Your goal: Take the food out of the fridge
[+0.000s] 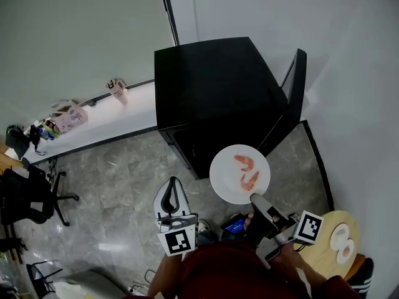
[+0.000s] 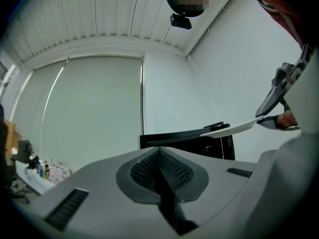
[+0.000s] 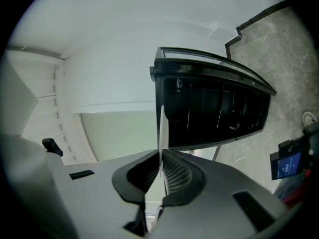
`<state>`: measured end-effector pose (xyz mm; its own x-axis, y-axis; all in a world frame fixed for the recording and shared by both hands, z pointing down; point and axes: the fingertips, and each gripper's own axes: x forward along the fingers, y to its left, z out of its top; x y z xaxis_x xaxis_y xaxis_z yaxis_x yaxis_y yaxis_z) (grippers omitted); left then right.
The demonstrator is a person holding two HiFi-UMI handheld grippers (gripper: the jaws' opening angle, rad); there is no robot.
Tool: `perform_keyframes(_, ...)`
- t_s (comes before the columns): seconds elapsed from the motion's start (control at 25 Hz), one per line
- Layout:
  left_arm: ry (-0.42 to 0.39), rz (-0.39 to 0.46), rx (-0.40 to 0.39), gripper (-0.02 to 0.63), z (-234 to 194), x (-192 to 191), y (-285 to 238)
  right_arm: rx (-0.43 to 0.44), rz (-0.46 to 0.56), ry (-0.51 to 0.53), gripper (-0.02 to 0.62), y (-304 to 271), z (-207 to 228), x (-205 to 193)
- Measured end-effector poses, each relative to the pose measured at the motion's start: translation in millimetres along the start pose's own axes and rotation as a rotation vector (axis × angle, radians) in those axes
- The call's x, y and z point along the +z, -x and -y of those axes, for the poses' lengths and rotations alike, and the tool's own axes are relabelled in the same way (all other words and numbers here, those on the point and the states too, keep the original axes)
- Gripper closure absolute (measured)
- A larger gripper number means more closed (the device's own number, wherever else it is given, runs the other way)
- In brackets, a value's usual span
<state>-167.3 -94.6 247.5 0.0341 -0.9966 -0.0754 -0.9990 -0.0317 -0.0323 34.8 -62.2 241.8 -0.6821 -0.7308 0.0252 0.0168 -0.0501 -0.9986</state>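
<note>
Grippers sit nearest, around six o'clock in the head view: the left gripper, jaws pressed together on nothing, and the right gripper, pinching the rim of a round white plate carrying orange-pink shrimp. Beyond, at twelve o'clock, stands the black cube-shaped fridge, its door open at two o'clock.

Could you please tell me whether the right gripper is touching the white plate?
Touching. The right gripper is clamped on the plate: the right gripper view shows the plate's rim edge-on, pinched between the shut jaws.
</note>
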Motion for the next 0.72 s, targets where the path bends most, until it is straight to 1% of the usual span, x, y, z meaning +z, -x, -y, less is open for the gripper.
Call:
perform_keyframes(0.04, -0.002, 0.002, -0.001, 0.592, 1, 0, -1, 0.002, 0.002, 0.005, 0.561, 0, -1, 1)
perform_keyframes(0.16, 0.034, 0.000, 0.011, 0.592, 3, -3, -2, -0.002, 0.008, 0.014, 0.563, 3, -1, 5)
perform_keyframes(0.28, 0.040, -0.003, 0.006, 0.592, 8, -5, -3, -0.009, 0.016, 0.009, 0.563, 5, 3, 7)
perform_keyframes(0.44, 0.010, 0.000, -0.011, 0.592, 11, -4, -5, -0.017, 0.023, -0.003, 0.561, 7, 6, 9)
perform_keyframes(0.6, 0.014, -0.023, -0.009, 0.592, 12, -8, -6, -0.014, 0.021, -0.004, 0.563, 7, 5, 9)
perform_keyframes(0.72, -0.024, -0.035, -0.022, 0.592, 13, -9, -8, -0.013, 0.023, -0.001, 0.563, 7, 5, 11)
